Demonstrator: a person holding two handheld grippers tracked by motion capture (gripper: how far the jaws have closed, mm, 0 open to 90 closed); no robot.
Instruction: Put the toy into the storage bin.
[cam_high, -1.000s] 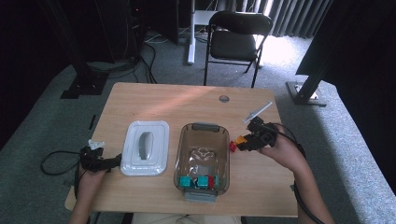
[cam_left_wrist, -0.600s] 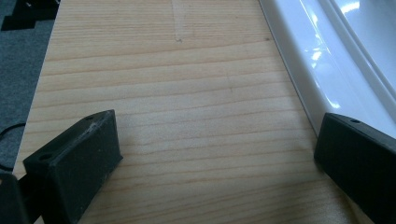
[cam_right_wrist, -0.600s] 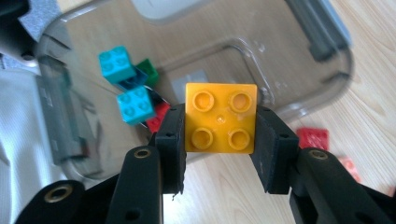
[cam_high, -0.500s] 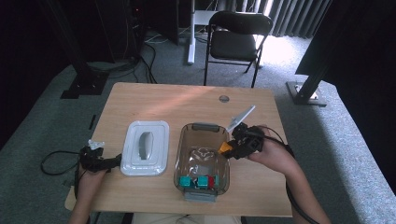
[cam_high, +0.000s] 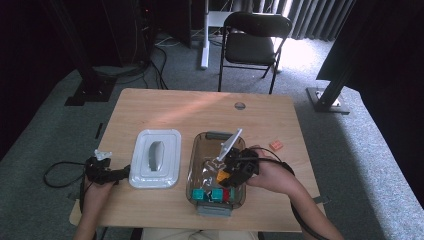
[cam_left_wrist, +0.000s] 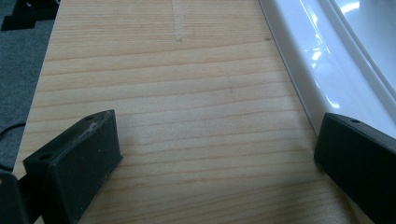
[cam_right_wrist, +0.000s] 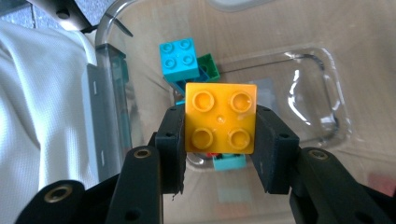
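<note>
Right tongs (cam_right_wrist: 219, 154) clamp a yellow brick (cam_right_wrist: 220, 117) over the clear tub (cam_high: 196, 165).

The pads press on two opposite flat sides, studs facing the camera; the brick looks light, stiff and smooth, so a square grip on those sides should hold. Blue brick (cam_right_wrist: 179, 59) and green brick (cam_right_wrist: 209, 66) lie at 11 o'clock of it. Left tongs (cam_left_wrist: 205, 154) gape empty on the surface (cam_left_wrist: 177, 93), white lid (cam_left_wrist: 327, 56) at 2 o'clock.

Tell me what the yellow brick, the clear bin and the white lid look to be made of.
Yellow brick: moulded plastic by the look, smooth with a slight sheen, round studs on top.
Clear bin: likely hard transparent plastic with a smoky tint; glossy highlights, and the table shows through.
White lid: probably glossy plastic; bright reflections run along its rounded rim. Its grey centre handle looks matte, material unclear.
</note>
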